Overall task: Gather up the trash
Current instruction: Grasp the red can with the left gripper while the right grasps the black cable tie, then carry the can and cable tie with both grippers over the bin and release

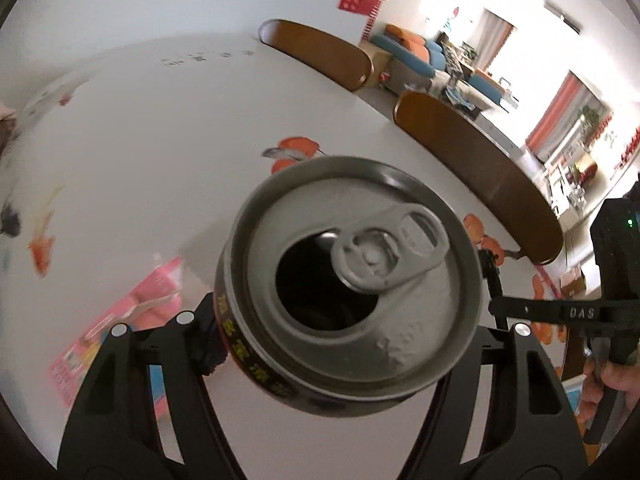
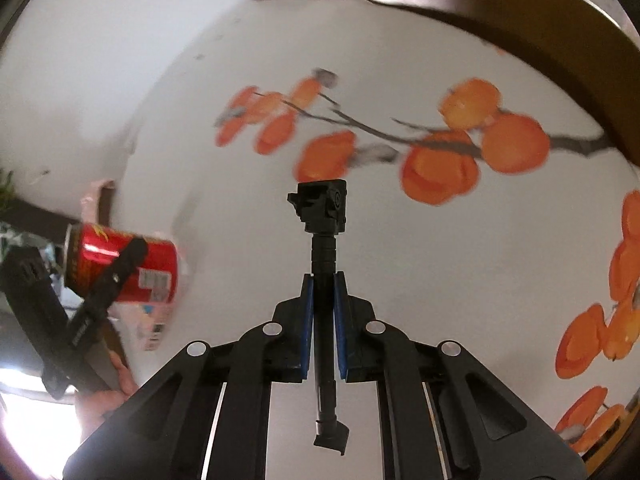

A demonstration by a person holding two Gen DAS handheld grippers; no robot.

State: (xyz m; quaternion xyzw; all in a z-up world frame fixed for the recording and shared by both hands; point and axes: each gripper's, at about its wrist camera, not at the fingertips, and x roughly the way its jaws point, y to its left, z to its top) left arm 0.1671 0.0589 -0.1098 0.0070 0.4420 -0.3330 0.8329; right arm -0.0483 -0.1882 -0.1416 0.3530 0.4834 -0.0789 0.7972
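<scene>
1. Centrally, an opened red drink can [image 1: 348, 280] sits clamped between the left gripper's [image 1: 352, 316] jaws, lifted above the table [image 1: 160, 152], its pull-tab top facing the camera.
2. Beside it, the right gripper [image 2: 323, 320] has its blue pads [image 2: 306, 320] closed on a slim black tool [image 2: 323, 248].
3. Below lies a pink packet [image 1: 120, 328] on the white table painted with orange fruit [image 2: 440, 172].
4. Wooden chairs [image 1: 320, 54] stand at the far edge.
</scene>
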